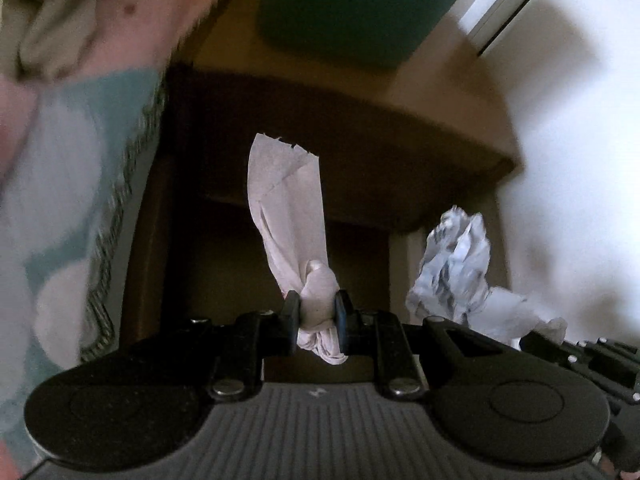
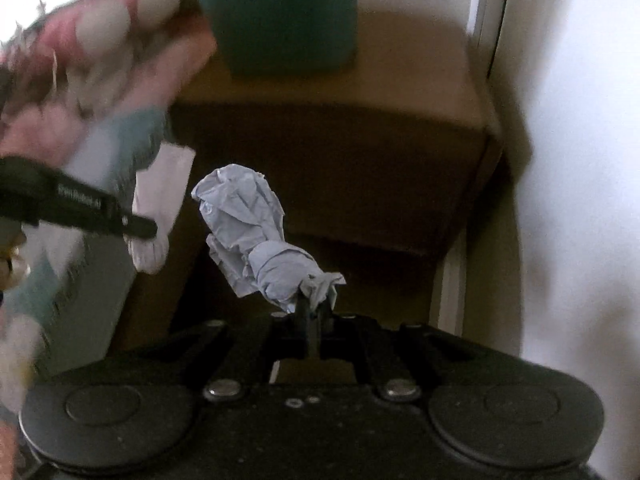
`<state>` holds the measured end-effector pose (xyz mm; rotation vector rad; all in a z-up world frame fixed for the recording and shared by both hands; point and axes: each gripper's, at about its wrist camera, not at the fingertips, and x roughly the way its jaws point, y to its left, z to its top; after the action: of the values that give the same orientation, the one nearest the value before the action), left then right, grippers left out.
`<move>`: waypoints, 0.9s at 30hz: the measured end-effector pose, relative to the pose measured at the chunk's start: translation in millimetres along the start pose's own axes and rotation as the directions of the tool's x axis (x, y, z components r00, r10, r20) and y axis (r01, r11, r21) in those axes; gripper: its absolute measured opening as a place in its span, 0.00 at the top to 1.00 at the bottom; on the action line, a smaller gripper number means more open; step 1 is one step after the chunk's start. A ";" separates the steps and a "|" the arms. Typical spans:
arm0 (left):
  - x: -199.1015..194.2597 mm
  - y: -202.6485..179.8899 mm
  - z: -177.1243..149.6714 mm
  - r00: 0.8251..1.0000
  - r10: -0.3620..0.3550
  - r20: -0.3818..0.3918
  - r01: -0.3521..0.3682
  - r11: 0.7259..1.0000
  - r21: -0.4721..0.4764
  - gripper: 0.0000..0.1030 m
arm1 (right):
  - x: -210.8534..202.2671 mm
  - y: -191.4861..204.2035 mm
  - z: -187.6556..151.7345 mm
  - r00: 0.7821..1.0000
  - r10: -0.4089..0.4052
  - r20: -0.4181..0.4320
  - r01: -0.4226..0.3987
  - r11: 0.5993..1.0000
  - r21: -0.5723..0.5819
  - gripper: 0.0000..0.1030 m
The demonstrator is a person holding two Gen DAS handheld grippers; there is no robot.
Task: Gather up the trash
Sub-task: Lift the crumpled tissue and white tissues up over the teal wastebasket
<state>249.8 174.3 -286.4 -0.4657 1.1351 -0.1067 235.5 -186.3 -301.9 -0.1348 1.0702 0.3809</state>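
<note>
My left gripper [image 1: 317, 314] is shut on a twisted white tissue [image 1: 292, 216] that stands up from the jaws. My right gripper [image 2: 316, 304] is shut on a crumpled bluish-white paper [image 2: 248, 232]. In the left wrist view that crumpled paper [image 1: 456, 272] shows to the right, above the right gripper's body [image 1: 580, 360]. In the right wrist view the left gripper's finger [image 2: 80, 208] and its white tissue [image 2: 160, 208] show at the left. Both pieces are held in the air in front of a dark wooden nightstand [image 1: 320, 140].
A teal bin [image 2: 276, 16] stands on the tan floor [image 2: 420, 68] beyond the nightstand [image 2: 328, 168]. A pink, teal and white patterned bedspread [image 1: 60, 180] fills the left side. A white wall [image 2: 580, 160] and a door frame [image 1: 508, 4] are at the right.
</note>
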 end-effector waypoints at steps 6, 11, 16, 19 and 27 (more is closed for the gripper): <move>-60.0 -33.4 44.2 0.995 -0.033 0.095 0.030 0.999 0.034 0.83 | -70.4 1.2 63.8 0.990 -0.005 0.142 0.005 1.000 -0.001 0.98; -102.3 -52.7 78.6 0.982 -0.052 0.180 0.039 0.996 0.075 0.83 | -113.9 -1.0 112.6 0.968 -0.011 0.251 0.010 1.000 0.007 0.98; -139.2 -65.2 115.2 0.965 -0.057 0.256 0.030 0.994 0.109 0.83 | -142.5 -3.1 159.5 0.943 -0.034 0.331 0.038 0.999 -0.006 0.98; -159.1 -72.7 140.9 0.952 -0.061 0.300 0.024 0.992 0.127 0.83 | -155.7 -2.8 190.9 0.927 -0.045 0.372 0.047 0.999 0.002 0.98; -179.7 -89.9 211.0 0.932 -0.054 0.359 -0.011 0.984 0.176 0.83 | -162.5 9.2 267.1 0.896 -0.103 0.433 0.112 0.994 0.005 0.98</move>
<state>374.3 213.9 -26.0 -0.3232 0.7490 -0.1331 384.9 -139.2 -31.1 -0.1188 0.6149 0.3026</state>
